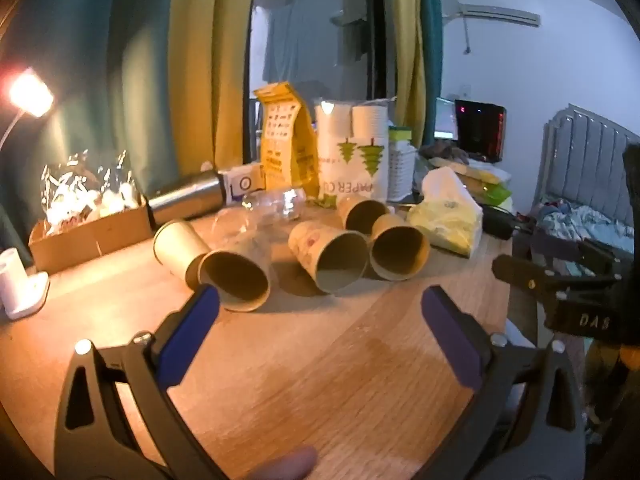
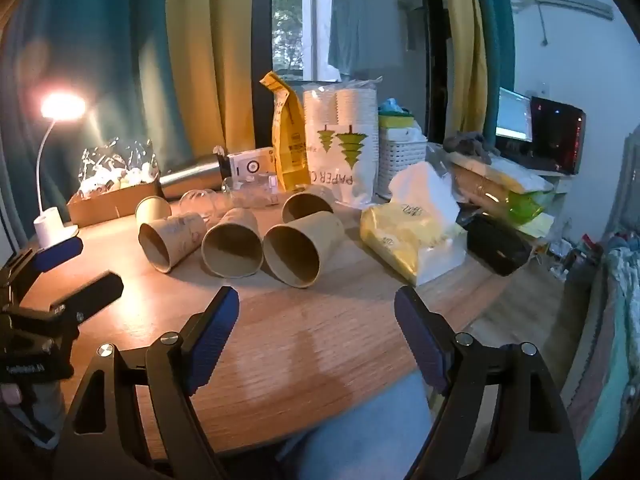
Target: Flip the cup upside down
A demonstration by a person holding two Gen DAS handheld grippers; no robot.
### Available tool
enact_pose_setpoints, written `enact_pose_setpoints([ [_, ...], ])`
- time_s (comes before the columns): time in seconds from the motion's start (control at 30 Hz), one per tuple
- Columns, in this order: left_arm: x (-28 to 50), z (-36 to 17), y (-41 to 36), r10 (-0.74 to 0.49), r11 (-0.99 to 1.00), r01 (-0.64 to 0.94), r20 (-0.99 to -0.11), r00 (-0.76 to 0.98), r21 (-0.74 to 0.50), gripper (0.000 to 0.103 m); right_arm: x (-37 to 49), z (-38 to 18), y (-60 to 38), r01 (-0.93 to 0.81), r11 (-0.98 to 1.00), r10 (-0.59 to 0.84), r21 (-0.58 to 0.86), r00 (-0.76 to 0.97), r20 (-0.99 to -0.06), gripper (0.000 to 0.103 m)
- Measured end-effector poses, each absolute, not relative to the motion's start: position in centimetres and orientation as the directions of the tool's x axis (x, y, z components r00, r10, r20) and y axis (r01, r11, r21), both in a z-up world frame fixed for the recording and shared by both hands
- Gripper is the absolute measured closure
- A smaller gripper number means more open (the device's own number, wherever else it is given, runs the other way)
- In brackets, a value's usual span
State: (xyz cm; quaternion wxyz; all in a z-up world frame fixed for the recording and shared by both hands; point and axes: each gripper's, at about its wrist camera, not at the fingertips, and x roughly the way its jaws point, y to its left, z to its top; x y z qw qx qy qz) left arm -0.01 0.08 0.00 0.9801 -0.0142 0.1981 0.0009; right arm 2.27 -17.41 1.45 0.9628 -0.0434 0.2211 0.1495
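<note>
Several brown paper cups lie on their sides on the wooden table [image 1: 320, 360], mouths toward me. In the left wrist view the nearest cup [image 1: 236, 276] lies just past my left gripper's left fingertip; two more cups [image 1: 332, 256] [image 1: 398, 252] lie to its right. My left gripper [image 1: 320, 312] is open and empty above the table. In the right wrist view my right gripper [image 2: 316, 312] is open and empty, just short of the cup row [image 2: 298, 254] [image 2: 234, 248] [image 2: 170, 240]. The right gripper also shows at the left wrist view's right edge [image 1: 560, 288].
At the back stand a yellow bag [image 2: 288, 136], a sleeve of paper cups [image 2: 344, 140], a steel flask [image 2: 192, 176], a cardboard box [image 2: 112, 196] and a lit desk lamp [image 2: 52, 216]. A yellow tissue pack [image 2: 412, 232] lies right of the cups. The table's edge is near me.
</note>
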Motion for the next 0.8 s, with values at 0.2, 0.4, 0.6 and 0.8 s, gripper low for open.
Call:
enact_pose_setpoints([
  [0.2, 1.2, 1.0, 0.4, -0.012, 1.0, -0.001, -0.423, 0.906, -0.029, 0.001, 2.1, 1.8, -17.7, -0.301, 0.952, 0.289, 0.05, 0.84, -0.459, 0.02],
  [0.4, 0.0, 0.2, -0.1, -0.028, 0.999, 0.019, -0.393, 0.919, -0.026, 0.001, 2.9, 1.9, -17.9, -0.297, 0.952, 0.293, 0.073, 0.819, -0.493, 0.02],
  [0.6, 0.0, 0.0, -0.2, -0.029, 1.0, 0.023, -0.387, 0.922, -0.019, 0.001, 3.0, 1.5, -18.2, -0.293, 0.952, 0.296, 0.087, 0.811, -0.504, 0.02],
  [0.8, -0.2, 0.0, -0.4, -0.028, 1.0, 0.023, -0.39, 0.921, -0.018, 0.001, 3.2, 1.5, -18.3, -0.295, 0.951, 0.302, 0.096, 0.807, -0.508, 0.02],
])
